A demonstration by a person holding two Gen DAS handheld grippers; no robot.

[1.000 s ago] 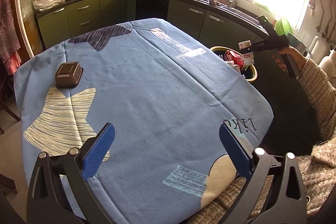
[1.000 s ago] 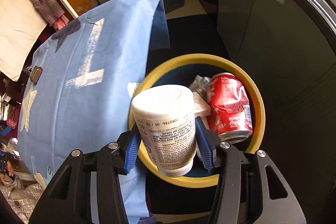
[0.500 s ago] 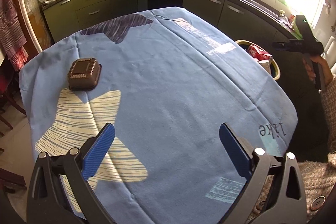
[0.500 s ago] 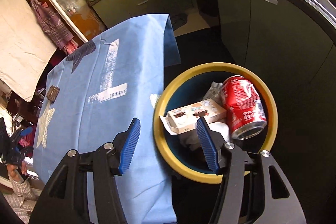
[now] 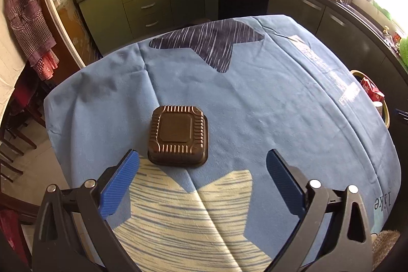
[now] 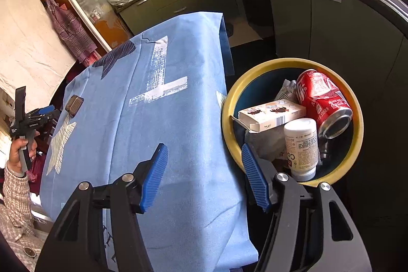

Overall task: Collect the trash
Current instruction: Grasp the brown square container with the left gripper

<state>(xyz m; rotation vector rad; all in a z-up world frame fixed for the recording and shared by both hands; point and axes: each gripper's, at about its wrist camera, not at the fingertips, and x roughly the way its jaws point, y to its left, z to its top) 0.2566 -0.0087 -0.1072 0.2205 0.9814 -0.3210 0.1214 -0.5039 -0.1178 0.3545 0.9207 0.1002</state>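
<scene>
Trash left on the table (image 5: 280,103) is one brown tray (image 5: 178,135) near its left edge, so we bring our wide-open left gripper (image 5: 202,179) toward it, while our right gripper (image 6: 204,177), open and empty, waits beside the bin (image 6: 357,103).

Red can (image 6: 321,100) w/ Coca-Cola script; tablecloth (image 5: 280,103) reads "like".
</scene>
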